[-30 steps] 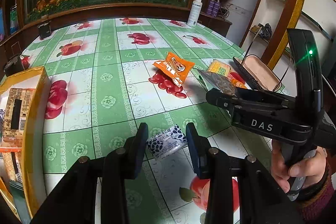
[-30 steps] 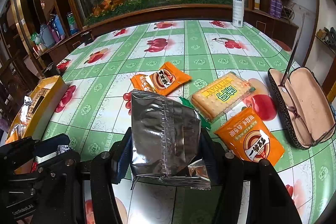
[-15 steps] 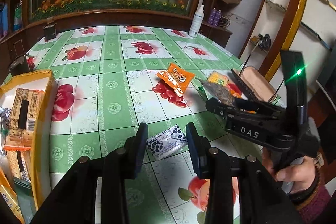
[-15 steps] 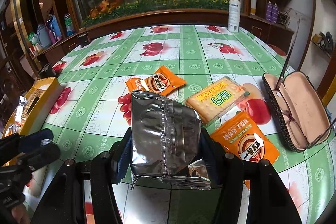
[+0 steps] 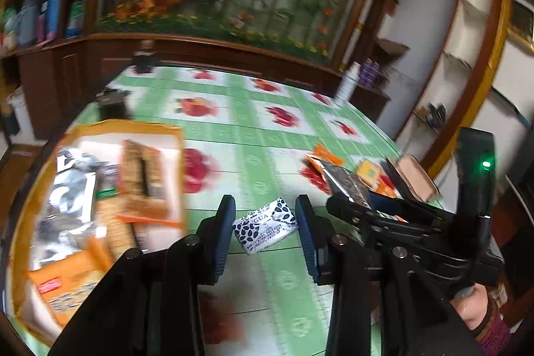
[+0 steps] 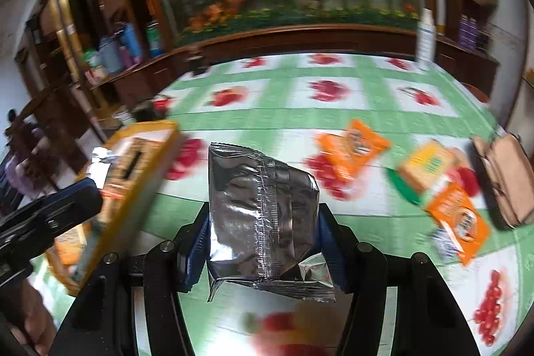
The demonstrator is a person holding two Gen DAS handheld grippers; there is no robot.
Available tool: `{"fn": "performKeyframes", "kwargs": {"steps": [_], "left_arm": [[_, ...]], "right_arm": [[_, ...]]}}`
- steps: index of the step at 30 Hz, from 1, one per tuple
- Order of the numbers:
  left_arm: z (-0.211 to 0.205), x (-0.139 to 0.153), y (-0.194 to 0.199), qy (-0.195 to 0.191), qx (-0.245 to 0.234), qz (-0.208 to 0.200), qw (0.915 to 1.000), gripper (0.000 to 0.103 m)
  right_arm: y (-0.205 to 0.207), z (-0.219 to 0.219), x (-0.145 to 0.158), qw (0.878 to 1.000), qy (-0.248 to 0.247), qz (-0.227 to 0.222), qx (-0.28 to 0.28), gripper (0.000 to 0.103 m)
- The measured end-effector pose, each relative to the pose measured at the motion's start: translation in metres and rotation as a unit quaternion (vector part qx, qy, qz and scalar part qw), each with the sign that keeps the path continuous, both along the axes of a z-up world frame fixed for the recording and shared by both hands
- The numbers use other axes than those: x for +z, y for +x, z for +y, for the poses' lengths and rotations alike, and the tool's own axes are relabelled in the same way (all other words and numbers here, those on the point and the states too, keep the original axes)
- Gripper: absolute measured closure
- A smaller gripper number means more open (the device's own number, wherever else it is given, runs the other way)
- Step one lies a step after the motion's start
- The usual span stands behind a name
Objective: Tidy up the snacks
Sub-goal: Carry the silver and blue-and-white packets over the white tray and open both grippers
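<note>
1. Green-and-white fruit-print tablecloth (image 5: 253, 155) fills both blurred views, a flower mural behind it.
2. Left gripper (image 5: 263, 224) is clenched on a small white packet with dark leaf print (image 5: 265, 225), held clear above the cloth.
3. Right gripper (image 6: 263, 222) clamps a crinkled silver foil snack bag (image 6: 263, 216) upright by its sides.
4. Yellow cardboard box (image 5: 110, 125), already stocked with snacks, sits just left, seemingly the drop-off.
5. Orange snack packets (image 6: 353, 149) lie loose beside a brown glasses case (image 6: 507, 182), unsorted.
</note>
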State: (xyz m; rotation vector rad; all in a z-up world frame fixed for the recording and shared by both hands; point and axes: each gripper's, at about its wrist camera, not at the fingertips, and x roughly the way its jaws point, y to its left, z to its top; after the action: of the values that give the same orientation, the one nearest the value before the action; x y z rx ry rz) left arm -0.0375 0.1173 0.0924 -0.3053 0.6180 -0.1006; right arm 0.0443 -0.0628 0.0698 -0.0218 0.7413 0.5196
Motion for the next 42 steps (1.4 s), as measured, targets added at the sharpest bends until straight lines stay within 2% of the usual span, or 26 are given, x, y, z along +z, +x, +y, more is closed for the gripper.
{"fn": "performKeyframes", "kwargs": {"steps": [5,10,18,23,27,32,36,37,39,41,42], "left_arm": [[0.052,-0.005,-0.014,-0.024,0.052,0.005,0.9984,0.067],[0.103,-0.016,-0.024,-0.040,0.109,0.024,0.9930,0.067],[0.152,-0.041,-0.032,-0.082,0.152,0.056,0.9835,0.067],[0.156,-0.045,-0.029,-0.081,0.155,0.053,0.9831,0.067],[0.150,-0.051,-0.023,-0.075,0.154,0.045,0.9842,0.067],[0.134,-0.054,-0.024,-0.029,0.159,0.030,0.9864,0.067],[0.130,-0.055,-0.024,-0.025,0.154,0.029,0.9873,0.066],[0.130,-0.055,-0.025,-0.023,0.155,0.028,0.9872,0.065],[0.131,-0.054,-0.026,-0.024,0.159,0.025,0.9866,0.052],[0.133,-0.052,-0.029,-0.031,0.163,0.017,0.9860,0.031],[0.135,-0.052,-0.031,-0.036,0.165,0.012,0.9856,0.028]], "right_arm": [[-0.006,0.051,0.011,0.999,-0.007,-0.002,0.048,0.039],[-0.014,0.106,0.022,0.995,-0.010,-0.004,0.095,0.039],[0.013,0.192,0.017,0.991,-0.012,0.040,0.131,0.039],[0.033,0.228,0.006,0.990,-0.039,0.059,0.125,0.039],[0.041,0.249,-0.006,0.989,-0.070,0.054,0.121,0.039],[0.046,0.253,-0.024,0.988,-0.078,0.068,0.115,0.039],[0.048,0.251,-0.028,0.988,-0.074,0.070,0.114,0.038],[0.049,0.250,-0.028,0.988,-0.071,0.073,0.113,0.038],[0.050,0.250,-0.028,0.988,-0.069,0.079,0.115,0.034],[0.050,0.249,-0.029,0.987,-0.067,0.086,0.118,0.033],[0.050,0.249,-0.029,0.987,-0.064,0.088,0.120,0.033]]}}
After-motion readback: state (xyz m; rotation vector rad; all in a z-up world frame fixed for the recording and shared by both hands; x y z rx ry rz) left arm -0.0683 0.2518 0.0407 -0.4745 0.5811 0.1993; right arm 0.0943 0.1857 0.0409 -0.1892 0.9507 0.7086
